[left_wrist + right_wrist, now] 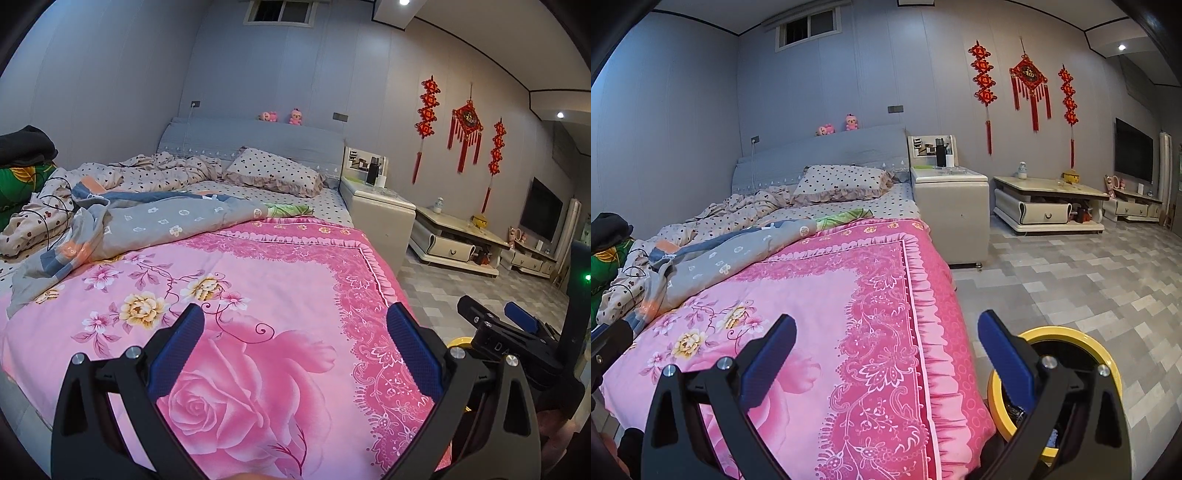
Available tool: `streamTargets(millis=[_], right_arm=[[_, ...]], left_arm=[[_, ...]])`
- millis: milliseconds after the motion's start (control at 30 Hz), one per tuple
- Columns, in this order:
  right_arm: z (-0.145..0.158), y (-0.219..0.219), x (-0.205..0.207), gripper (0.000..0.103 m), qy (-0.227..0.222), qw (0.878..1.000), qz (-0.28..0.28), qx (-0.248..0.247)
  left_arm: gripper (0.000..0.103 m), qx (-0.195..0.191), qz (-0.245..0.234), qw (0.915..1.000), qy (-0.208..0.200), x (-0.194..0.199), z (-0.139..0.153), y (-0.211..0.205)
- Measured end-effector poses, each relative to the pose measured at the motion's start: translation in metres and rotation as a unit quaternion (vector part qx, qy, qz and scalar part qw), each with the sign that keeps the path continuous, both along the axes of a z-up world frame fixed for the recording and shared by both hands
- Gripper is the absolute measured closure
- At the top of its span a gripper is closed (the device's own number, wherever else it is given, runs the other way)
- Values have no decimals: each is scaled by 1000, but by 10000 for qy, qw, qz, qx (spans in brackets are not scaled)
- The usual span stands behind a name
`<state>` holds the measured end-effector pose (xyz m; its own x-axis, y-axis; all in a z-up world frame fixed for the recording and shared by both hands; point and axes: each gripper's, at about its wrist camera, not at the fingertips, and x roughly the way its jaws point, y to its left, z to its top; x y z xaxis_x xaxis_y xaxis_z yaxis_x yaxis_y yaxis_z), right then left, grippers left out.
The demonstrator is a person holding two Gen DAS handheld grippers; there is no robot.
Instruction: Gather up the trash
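- Trash itself isn't visible; yellow-rimmed bin (1100,354) waits near right, on the floor beside the bed (827,302).
- Left gripper (295,332) and right gripper (886,338): jaws wide, empty.
- Probably light, crushable scraps; pinch them at an edge.

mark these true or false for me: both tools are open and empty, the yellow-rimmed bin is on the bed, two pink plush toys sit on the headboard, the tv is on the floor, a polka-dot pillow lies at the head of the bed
1. Both tools are open and empty. True: the left tool and right tool hold nothing.
2. The round yellow-rimmed trash bin is on the bed. False: it stands on the tiled floor beside the pink floral bedspread.
3. Two small pink plush toys sit on the grey headboard. True.
4. The black flat-screen TV is on the floor. False: it is up on the wall.
5. A polka-dot pillow lies at the head of the bed. True.
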<state>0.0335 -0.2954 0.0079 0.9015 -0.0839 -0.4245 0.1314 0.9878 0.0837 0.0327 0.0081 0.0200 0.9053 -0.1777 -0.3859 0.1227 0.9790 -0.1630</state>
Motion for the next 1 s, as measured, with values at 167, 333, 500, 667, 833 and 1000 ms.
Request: streamTargets(millis=[167,333,500,667,833,1000], right_arm=[[-2,0,0,8,33,10000,-3,7],[-2,-2,0,8,44,10000,-19,30],[-2,-3,0,8,43,10000,-19,41],[-3,-3,1,8,61,10000,-25,57],[-5,-6,1,8,94,9999,-73,97],[-5,-7,2,8,106,9999,-87,102]], left_arm=[[8,7,-26,10000,16,2,-1,-1],[8,3,-34,10000,26,3,-1,-2],[8,11,-39,10000,26,3,-1,-3],[8,6,-43,10000,32,3,-1,-3],[8,11,-64,10000,47,3,-3,-4],[8,15,-69,10000,51,3,-4,-5]])
